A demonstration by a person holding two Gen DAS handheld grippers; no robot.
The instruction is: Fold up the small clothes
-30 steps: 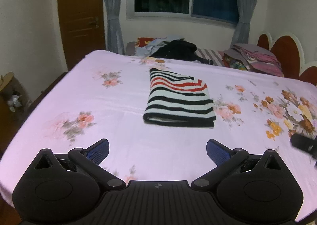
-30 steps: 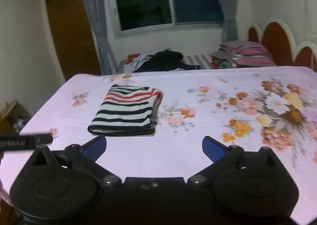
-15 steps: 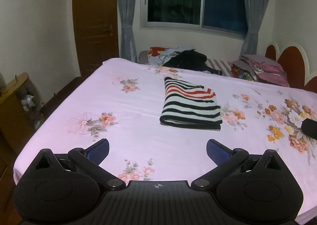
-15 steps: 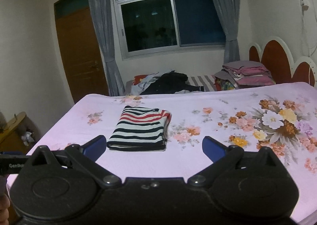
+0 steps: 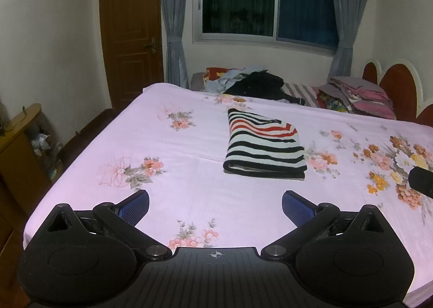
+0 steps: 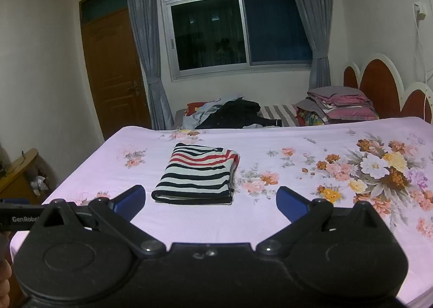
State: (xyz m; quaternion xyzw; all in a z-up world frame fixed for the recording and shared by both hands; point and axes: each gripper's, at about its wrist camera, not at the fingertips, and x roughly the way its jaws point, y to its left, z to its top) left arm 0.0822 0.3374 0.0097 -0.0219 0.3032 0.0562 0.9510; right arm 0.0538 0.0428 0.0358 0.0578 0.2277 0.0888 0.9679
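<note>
Pink floral bedsheet (image 5: pixel 189 178) across a wide bed, dark window (image 6: pixel 238 26) behind. Folded striped garment (image 5: pixel 263 145) lying flat mid-bed, well ahead of both tools. Left gripper (image 5: pixel 215 201) spread wide, holding nothing, above the near edge. Right gripper (image 6: pixel 211 199) likewise spread, empty, apart from the garment.

Soft striped knit garment (image 5: pixel 263 142) on smooth matt floral cotton bedsheet (image 5: pixel 176 172)
</note>
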